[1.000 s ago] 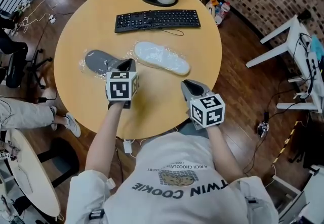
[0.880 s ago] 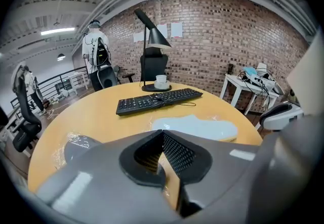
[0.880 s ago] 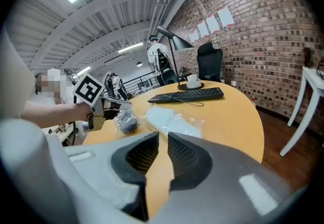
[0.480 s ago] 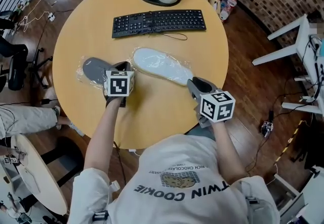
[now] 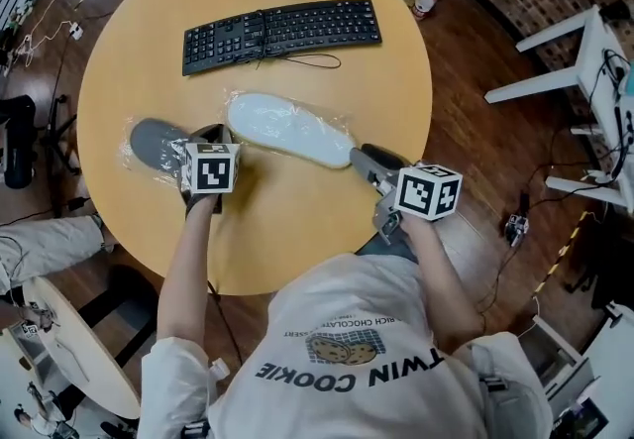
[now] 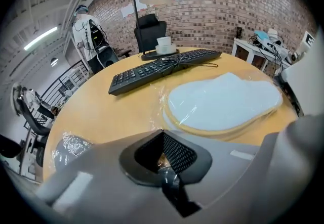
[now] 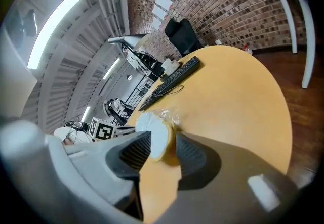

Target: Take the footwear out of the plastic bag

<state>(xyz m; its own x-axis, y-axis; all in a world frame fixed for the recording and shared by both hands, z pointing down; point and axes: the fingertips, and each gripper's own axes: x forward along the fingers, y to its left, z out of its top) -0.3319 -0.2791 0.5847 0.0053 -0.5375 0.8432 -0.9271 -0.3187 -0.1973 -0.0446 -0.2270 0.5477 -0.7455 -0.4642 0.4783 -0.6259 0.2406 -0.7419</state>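
Right gripper view: right gripper (image 7: 163,143) jaws, just opening, stand apart around the white slipper (image 7: 153,134) end; left gripper (image 6: 164,160) jaws pinch the plastic bag (image 6: 71,146) of the grey slipper (image 5: 154,142)

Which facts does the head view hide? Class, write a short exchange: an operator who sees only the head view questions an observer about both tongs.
Operator: Do the right tongs grip the white slipper?
Observer: No. Their jaws have just been opening, and the slipper's bagged heel stands between them, not squeezed.
Operator: And the left tongs, behind that marker cube?
Observer: Their jaws are closed, with a crinkle of plastic bag pinched between them.
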